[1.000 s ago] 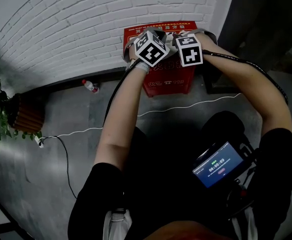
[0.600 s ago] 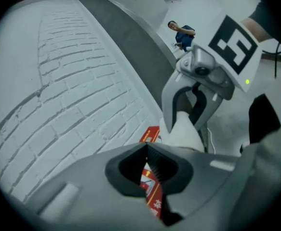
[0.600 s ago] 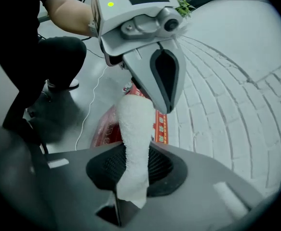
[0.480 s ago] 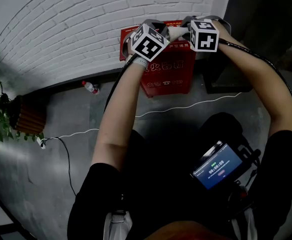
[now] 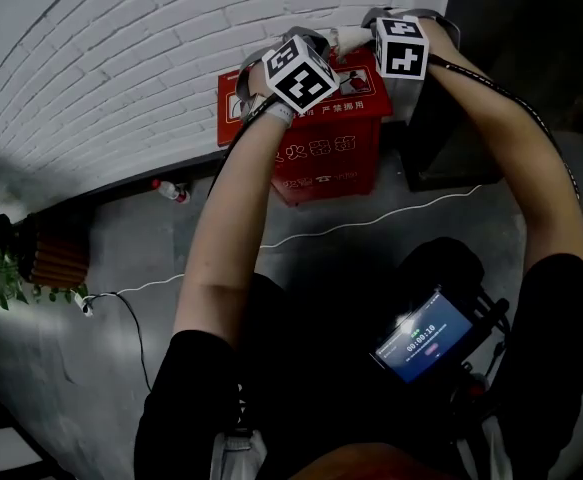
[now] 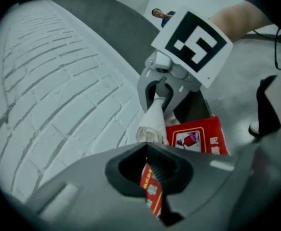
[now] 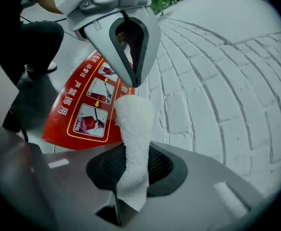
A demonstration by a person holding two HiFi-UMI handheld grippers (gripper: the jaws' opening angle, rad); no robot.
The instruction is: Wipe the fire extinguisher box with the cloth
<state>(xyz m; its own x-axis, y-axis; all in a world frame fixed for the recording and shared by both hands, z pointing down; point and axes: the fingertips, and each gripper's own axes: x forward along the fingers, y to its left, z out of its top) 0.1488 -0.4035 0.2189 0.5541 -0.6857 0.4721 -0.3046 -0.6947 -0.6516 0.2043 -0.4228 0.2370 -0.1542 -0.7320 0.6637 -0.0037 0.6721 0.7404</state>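
One cloth (image 7: 133,124) in right gripper (image 7: 133,170) jaws; Chinese-lettered red box (image 7: 85,112)

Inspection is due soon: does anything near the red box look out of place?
A small plastic bottle lies on its side on the grey floor by the white brick wall, left of the red fire extinguisher box. A white cable trails loose nearby.

Red fire extinguisher box (image 5: 321,153), white cloth (image 7: 133,129); white brick-patterned wall (image 5: 121,68), grey floor (image 5: 101,238)
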